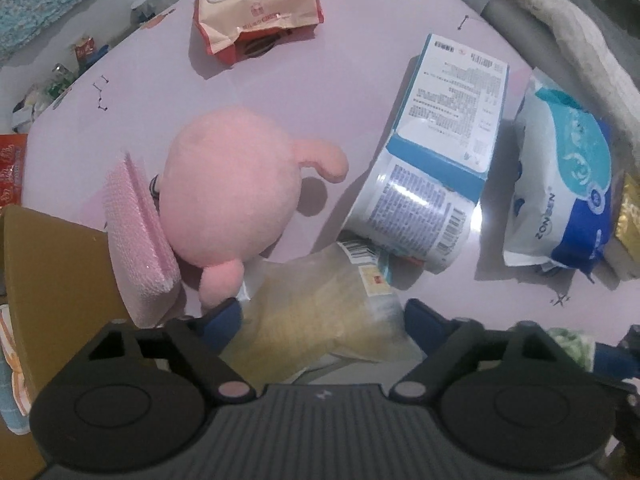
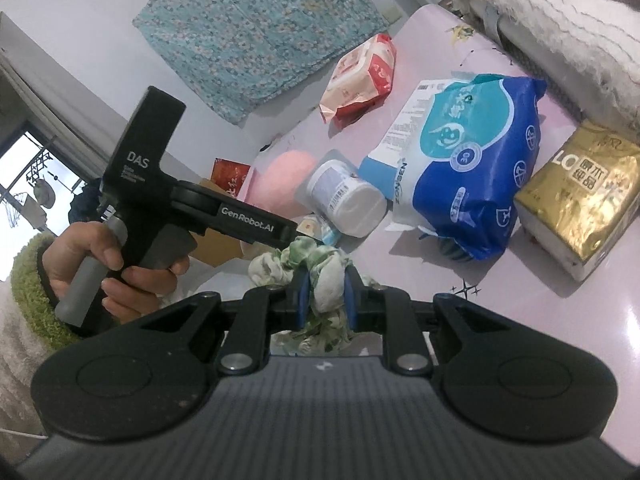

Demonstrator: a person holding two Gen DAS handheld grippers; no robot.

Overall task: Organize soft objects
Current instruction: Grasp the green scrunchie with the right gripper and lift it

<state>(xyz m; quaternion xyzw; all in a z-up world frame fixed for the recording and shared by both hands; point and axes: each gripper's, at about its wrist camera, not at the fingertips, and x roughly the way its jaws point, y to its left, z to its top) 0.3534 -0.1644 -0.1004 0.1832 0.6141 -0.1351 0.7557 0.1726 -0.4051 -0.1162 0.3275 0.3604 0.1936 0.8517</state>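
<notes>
The right gripper (image 2: pixel 325 294) is clamped on a crumpled green-and-white patterned cloth (image 2: pixel 320 270), its blue pads (image 2: pixel 303 296) pressed into the bunched fabric at the near edge of the glossy pale pink table (image 2: pixel 560 320). The fabric looks limp, so it will likely sag and trail; lifting it clear before carrying it should stop it snagging the white cylindrical canister (image 2: pixel 344 200) just beyond.

The left gripper (image 1: pixel 324 316) stands with its jaws spread wide around a translucent yellowish plastic pouch (image 1: pixel 320 308); whether the pads touch it I cannot tell. That film looks slippery, so closing on a thick fold seems wise.

Beyond the pouch lie a round pink plush toy (image 1: pixel 228 188) against a pink bubble-textured pad (image 1: pixel 136 232), and to the right a blue-and-white soft tissue pack (image 1: pixel 568 184)
</notes>
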